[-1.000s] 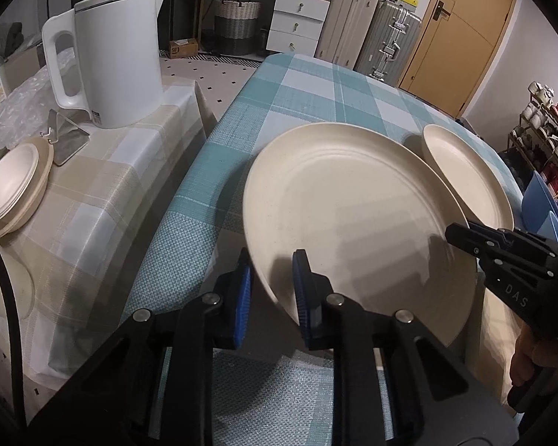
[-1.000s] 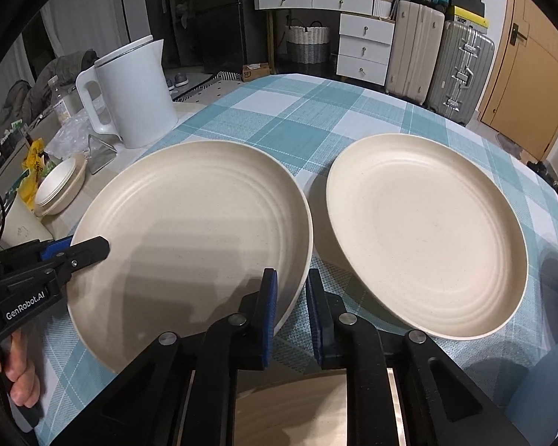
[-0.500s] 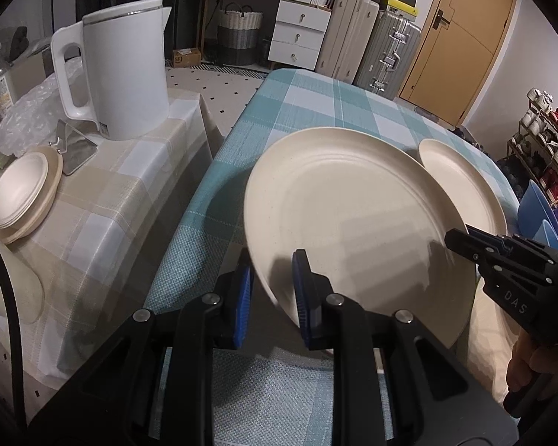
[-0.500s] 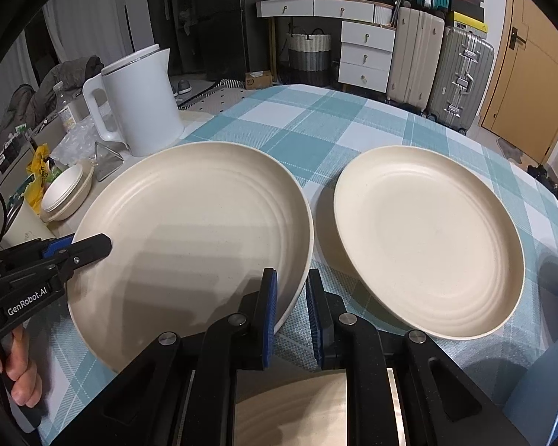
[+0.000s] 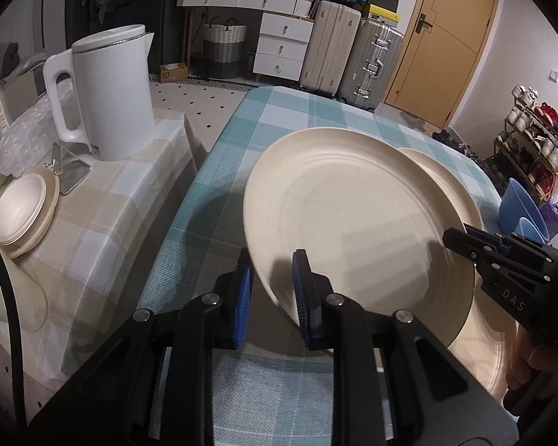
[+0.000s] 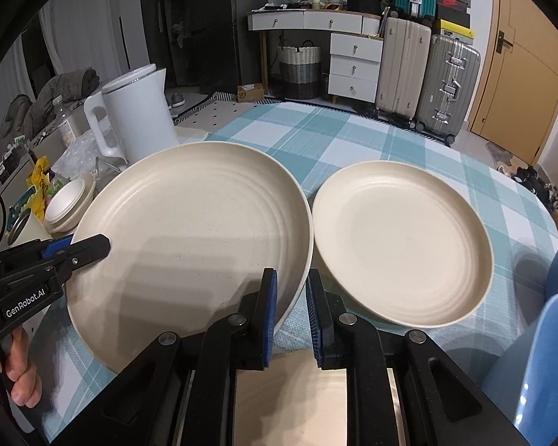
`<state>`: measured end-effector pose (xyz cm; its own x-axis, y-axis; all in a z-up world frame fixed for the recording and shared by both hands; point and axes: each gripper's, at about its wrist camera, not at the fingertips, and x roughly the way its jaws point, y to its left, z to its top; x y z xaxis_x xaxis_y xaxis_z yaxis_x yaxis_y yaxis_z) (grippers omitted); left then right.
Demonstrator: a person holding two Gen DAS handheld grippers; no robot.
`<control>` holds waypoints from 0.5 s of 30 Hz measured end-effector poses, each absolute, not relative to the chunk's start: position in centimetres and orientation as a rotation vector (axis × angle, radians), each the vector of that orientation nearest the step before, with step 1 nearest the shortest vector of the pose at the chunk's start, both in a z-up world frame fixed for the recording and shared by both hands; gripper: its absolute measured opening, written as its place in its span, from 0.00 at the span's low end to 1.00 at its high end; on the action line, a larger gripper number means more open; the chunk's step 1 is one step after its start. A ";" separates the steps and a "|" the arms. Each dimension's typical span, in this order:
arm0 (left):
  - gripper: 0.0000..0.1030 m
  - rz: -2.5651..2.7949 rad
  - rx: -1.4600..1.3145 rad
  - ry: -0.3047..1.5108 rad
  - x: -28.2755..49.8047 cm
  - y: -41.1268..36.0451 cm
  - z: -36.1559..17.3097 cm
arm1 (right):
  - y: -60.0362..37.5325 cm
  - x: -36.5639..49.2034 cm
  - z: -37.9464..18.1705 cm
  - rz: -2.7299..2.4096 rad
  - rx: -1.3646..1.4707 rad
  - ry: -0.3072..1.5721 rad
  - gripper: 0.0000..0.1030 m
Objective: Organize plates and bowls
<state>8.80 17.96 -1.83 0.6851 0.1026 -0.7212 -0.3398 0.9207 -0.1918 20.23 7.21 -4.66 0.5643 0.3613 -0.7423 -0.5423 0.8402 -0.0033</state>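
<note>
Plates: 2 cream ones, the lifted plate [image 6: 189,230] clenched by both grippers' fingers, the other plate [image 6: 401,241] on the table [image 6: 316,133].

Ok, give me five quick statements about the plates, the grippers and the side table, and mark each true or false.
1. Both grippers grip the same plate. True: the left gripper and the right gripper are each shut on the rim of the big cream plate.
2. That plate lies flat on the tablecloth. False: it is lifted, its shadow below.
3. A second cream plate rests on the checked table. True.
4. The white kettle stands on the teal cloth. False: it stands on the beige-checked side table.
5. The small bowls are blue. False: white.
</note>
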 end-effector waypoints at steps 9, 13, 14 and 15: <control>0.18 0.212 -0.290 0.759 8.2 15.8 0.0 | 4.9 18.4 -2.9 0.501 -0.215 0.783 0.16; 0.18 0.191 -0.269 0.761 8.1 14.6 0.5 | 3.7 17.8 -2.3 0.487 -0.195 0.777 0.16; 0.18 0.184 -0.265 0.761 8.1 14.3 0.6 | 3.4 17.6 -2.1 0.483 -0.191 0.775 0.16; 0.18 0.176 -0.261 0.761 8.0 13.9 0.8 | 3.1 17.5 -1.9 0.480 -0.189 0.772 0.16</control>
<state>8.01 13.93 0.78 0.7114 0.0632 -0.6999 -0.2510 0.9531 -0.1691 17.45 3.08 -1.93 0.6159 0.3463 -0.7077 -0.4820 0.8761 0.0092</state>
